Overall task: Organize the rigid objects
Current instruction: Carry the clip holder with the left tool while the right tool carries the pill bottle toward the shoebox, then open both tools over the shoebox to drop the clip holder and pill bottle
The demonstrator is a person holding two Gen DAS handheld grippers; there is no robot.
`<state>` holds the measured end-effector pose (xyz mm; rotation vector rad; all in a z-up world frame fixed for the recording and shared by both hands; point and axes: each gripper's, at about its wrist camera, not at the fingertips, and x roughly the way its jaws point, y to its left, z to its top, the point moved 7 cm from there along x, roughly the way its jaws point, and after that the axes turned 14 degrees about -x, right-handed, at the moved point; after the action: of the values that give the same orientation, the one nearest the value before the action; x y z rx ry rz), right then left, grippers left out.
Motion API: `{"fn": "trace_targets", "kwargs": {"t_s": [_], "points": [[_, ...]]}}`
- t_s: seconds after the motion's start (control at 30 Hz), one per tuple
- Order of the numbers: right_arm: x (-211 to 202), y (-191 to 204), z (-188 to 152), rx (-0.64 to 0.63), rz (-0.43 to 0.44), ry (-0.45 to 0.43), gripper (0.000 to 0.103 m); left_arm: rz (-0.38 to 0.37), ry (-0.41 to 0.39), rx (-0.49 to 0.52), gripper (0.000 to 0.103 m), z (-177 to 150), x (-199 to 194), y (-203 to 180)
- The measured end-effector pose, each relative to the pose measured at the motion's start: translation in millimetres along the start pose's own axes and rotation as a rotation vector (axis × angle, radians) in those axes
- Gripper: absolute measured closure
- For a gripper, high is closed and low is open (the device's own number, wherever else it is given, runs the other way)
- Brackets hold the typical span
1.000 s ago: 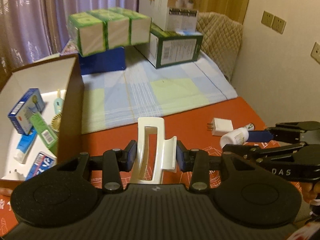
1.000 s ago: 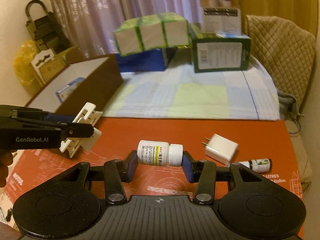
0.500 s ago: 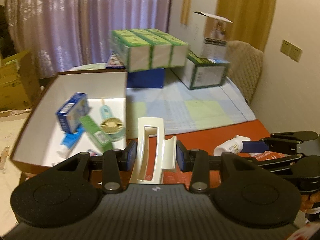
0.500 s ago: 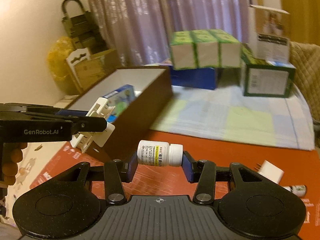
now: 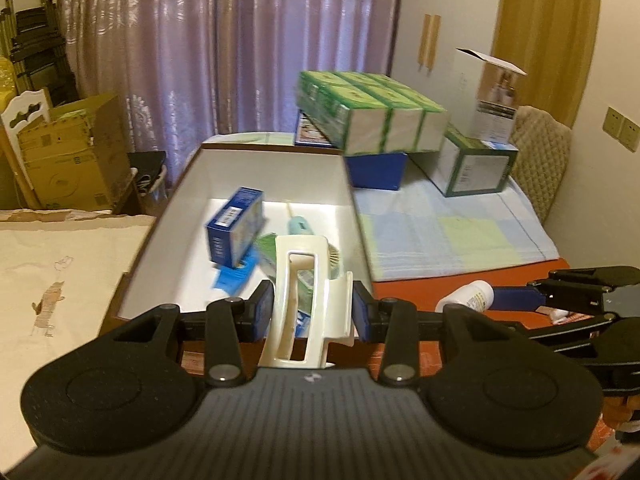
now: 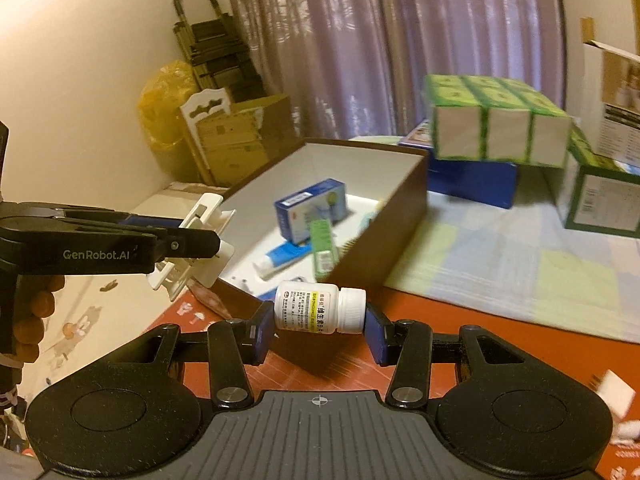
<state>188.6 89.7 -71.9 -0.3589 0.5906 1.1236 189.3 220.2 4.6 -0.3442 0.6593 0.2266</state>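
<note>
One cream plastic hair claw clip (image 5: 306, 304) is sitting pinched between the blue pads of the left gripper (image 5: 313, 312), low in the frame's centre. One white plastic pill bottle (image 6: 320, 307) is lying sideways, clamped end to end in the right gripper (image 6: 319, 322). Behind both, mid-frame, one brown white-lined cardboard box (image 6: 404, 216) is holding one blue carton (image 6: 312, 208), one green carton (image 6: 324, 248) and one toothpaste tube (image 6: 280, 258).

Right gripper (image 6: 320, 316) clamping a white pill bottle (image 6: 318, 313) sideways, left gripper (image 6: 218, 246) gripping a white hair clip (image 6: 196, 246), open brown box (image 6: 404, 216) holding blue carton (image 6: 312, 210), toothpaste tube (image 6: 282, 258)
</note>
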Motion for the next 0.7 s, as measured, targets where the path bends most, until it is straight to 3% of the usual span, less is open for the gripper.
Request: {"fn": "trace_targets", "kwargs": {"t_s": [0.47, 0.7], "points": [[62.5, 32.2, 45.5, -0.046, 0.016, -0.018, 0.059, 0.024, -0.029, 0.009, 0.067, 39.9, 20.2, 55.1], [90.0, 31.6, 57.9, -0.047, 0.001, 0.0, 0.059, 0.035, 0.002, 0.021, 0.067, 50.7, 47.2, 74.4]]}}
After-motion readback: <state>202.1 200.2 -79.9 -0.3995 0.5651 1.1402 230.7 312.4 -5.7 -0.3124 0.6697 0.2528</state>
